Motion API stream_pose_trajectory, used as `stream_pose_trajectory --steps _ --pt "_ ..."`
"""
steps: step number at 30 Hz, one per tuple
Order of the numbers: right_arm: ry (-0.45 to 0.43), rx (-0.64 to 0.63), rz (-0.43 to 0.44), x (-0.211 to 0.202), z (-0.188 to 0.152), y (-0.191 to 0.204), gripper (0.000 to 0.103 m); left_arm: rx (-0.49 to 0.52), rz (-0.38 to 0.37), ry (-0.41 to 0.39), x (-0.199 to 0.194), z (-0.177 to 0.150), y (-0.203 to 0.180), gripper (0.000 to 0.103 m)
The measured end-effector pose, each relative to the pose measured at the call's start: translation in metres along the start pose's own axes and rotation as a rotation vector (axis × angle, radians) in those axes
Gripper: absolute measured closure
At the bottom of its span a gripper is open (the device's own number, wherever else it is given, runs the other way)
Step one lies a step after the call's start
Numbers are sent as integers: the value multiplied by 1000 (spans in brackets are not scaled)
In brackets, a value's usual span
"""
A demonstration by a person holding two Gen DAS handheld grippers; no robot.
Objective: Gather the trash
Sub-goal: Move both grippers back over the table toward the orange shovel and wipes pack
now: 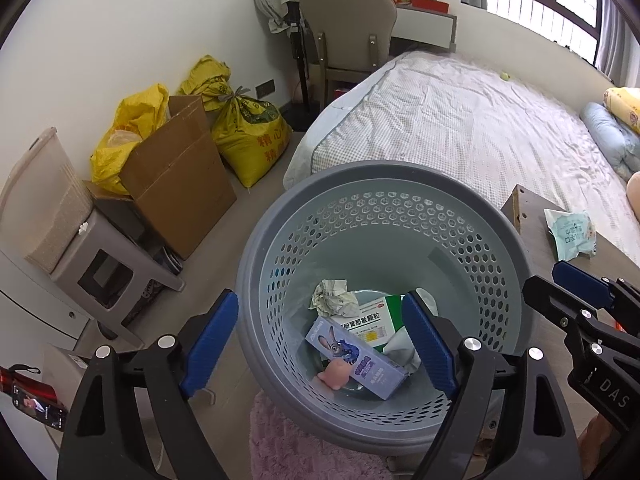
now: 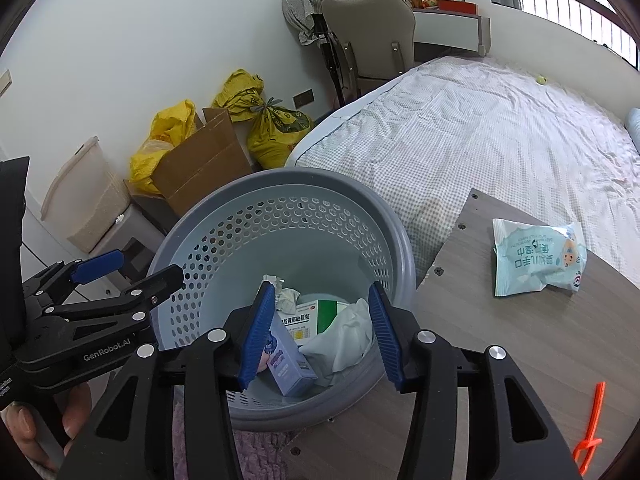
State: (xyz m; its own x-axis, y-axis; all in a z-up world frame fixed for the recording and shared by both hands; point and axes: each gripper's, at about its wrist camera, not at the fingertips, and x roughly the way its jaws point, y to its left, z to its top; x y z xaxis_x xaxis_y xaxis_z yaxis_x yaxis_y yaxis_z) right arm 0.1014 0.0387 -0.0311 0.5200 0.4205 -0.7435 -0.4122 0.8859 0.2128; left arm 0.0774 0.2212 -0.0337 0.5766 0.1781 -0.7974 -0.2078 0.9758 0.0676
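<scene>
Both of my tools hang over the grey perforated waste basket (image 1: 372, 280), which fills the lower middle of each view. The left hand-held gripper (image 1: 320, 344) stands wide open with nothing between its blue pads; the right hand-held gripper (image 2: 320, 332) is parted too and empty, the basket's contents showing through the gap. Down on the basket floor lie a purple cartoon-rabbit box (image 1: 356, 356), a green-and-white medicine box (image 1: 372, 320), a crumpled paper wad (image 1: 332, 298), a small pink toy (image 1: 332, 376) and some pale cloth or wrapper.

I judge the drop into the basket done, so the next piece is the light-blue wipes packet (image 2: 538, 258), lying flat on the wooden surface (image 2: 500, 340) at the right of the right wrist view, well apart from the basket. I would take it with the right tool: come in low, bite across a crinkled edge rather than the flat face, and lift before swinging left so it clears the rim. An orange plastic strip (image 2: 592, 420) at the lower right edge waits after that.
</scene>
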Motion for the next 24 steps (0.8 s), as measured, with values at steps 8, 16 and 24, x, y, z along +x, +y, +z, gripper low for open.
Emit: stream_pose_trajectory --steps 8,16,24 --pt "-42 29 -17 -26 -11 -11 53 24 -9 -26 -16 -4 -12 17" --pt "-81 76 -59 -55 -29 -37 51 71 -40 -50 -30 -9 -38 16" --pt "-106 146 -151 -86 -57 -82 50 128 -107 -54 -37 -16 -75 15"
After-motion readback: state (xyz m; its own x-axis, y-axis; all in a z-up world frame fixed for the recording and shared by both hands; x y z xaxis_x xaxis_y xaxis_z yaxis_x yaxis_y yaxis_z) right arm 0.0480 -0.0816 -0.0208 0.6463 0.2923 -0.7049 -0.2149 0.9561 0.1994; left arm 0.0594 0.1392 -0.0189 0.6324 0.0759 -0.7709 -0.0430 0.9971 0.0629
